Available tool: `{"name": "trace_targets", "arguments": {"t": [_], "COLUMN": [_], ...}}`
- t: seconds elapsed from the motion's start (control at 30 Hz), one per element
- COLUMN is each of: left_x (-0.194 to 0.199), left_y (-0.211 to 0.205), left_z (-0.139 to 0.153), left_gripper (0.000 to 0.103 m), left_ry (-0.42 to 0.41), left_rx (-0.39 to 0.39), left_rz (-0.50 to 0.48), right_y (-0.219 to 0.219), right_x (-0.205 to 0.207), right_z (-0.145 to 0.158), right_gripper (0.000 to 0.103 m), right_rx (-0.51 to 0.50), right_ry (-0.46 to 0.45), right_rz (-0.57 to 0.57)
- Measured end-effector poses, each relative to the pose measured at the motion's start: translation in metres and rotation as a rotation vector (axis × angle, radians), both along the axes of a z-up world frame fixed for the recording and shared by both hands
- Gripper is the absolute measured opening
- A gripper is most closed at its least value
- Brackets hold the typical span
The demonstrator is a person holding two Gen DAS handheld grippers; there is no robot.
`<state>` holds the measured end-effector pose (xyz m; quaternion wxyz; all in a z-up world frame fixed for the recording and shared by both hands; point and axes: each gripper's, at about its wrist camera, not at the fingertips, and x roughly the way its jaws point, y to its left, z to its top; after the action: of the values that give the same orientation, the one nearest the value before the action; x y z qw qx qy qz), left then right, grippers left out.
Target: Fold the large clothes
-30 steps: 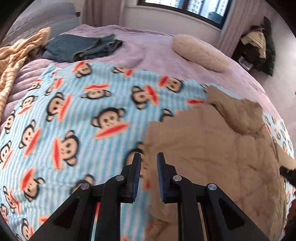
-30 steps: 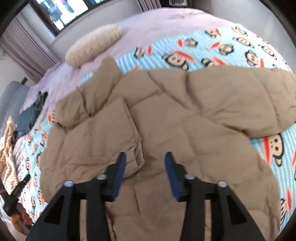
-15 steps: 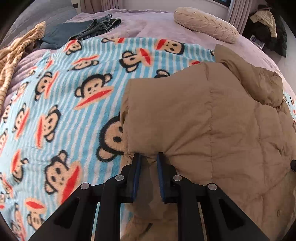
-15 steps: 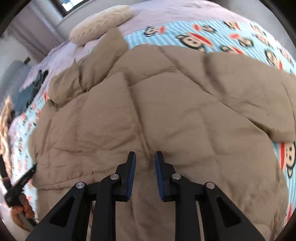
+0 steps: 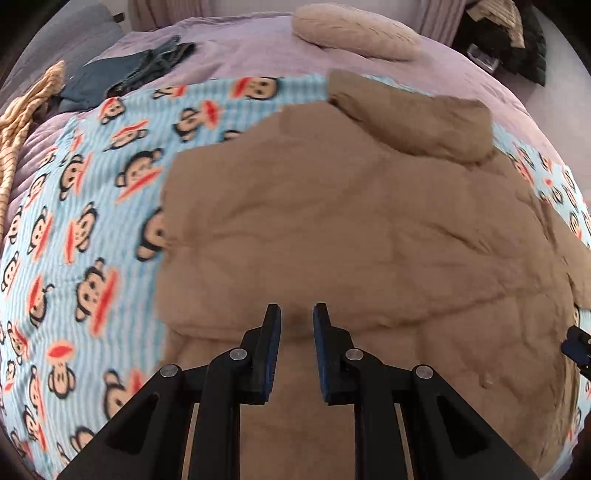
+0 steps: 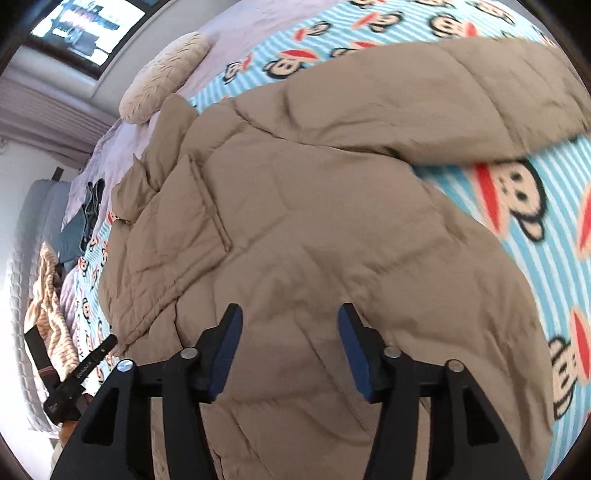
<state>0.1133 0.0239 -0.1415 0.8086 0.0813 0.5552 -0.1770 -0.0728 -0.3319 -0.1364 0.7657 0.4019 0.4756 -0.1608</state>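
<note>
The bed [image 5: 258,48] with its lilac cover carries everything, and over it lies the blue striped monkey blanket [image 5: 92,229], which shows from 7 to 11 o'clock in my left view. On that blanket sprawls the big tan puffer jacket [image 5: 351,229] — it fills the middle and the 3 o'clock side of the left view, and nearly all of the right view [image 6: 314,240], where one sleeve [image 6: 461,85] lies stretched toward 1 o'clock across the blanket. A folded panel of the jacket lies on its body at about 9 o'clock in the right view. Up at 12 o'clock in the left view a beige pillow [image 5: 351,27] rests on the bed; dark blue clothes [image 5: 122,77] sit at 11 o'clock, with a tan striped throw [image 5: 14,122] at 10 o'clock. My left tool [image 5: 297,321] hangs over the jacket's near edge with its jaws a narrow gap apart — whether they pinch any fabric I cannot tell. My right tool [image 6: 290,321] stands wide apart over the jacket's body, gripping nothing.
</note>
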Motion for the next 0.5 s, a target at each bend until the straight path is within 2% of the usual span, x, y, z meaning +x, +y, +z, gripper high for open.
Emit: {"name": "trace_targets", "arguments": {"t": [0.1, 0.13, 0.2, 0.23, 0.33, 0.37, 0.4, 0.5], "left_x": [-0.018, -0.024, -0.031, -0.038, -0.051, -0.054, -0.058, -0.069], "left_y": [-0.018, -0.026, -0.036, -0.042, -0.064, -0.071, -0.078, -0.098], "left_z": [-0.002, -0.004, -0.005, -0.001, 0.001, 0.002, 0.002, 0.006], "left_gripper": [0.021, 0.051, 0.103, 0.103, 0.103, 0.103, 0.103, 0.103], "left_ry": [0.016, 0.031, 0.036, 0.011, 0.016, 0.019, 0.021, 0.006], "left_rx": [-0.004, 0.001, 0.014, 0.003, 0.013, 0.014, 0.015, 0.022], "left_rz": [-0.04, -0.057, -0.053, -0.052, -0.091, -0.099, -0.111, -0.142], "right_y": [-0.01, -0.013, -0.021, -0.026, -0.04, -0.046, -0.052, -0.071], "right_x": [-0.016, -0.022, -0.033, -0.039, -0.054, -0.06, -0.065, -0.078], "right_z": [0.003, 0.004, 0.004, 0.004, 0.003, 0.002, 0.002, 0.003], "right_gripper": [0.069, 0.07, 0.07, 0.07, 0.071, 0.073, 0.08, 0.081], "right_rx": [0.006, 0.006, 0.001, 0.001, 0.013, 0.019, 0.029, 0.049], "right_ry": [-0.014, -0.016, -0.015, -0.016, -0.02, -0.022, -0.03, -0.059], "right_rz": [-0.017, -0.025, -0.037, -0.045, -0.071, -0.083, -0.094, -0.129]}}
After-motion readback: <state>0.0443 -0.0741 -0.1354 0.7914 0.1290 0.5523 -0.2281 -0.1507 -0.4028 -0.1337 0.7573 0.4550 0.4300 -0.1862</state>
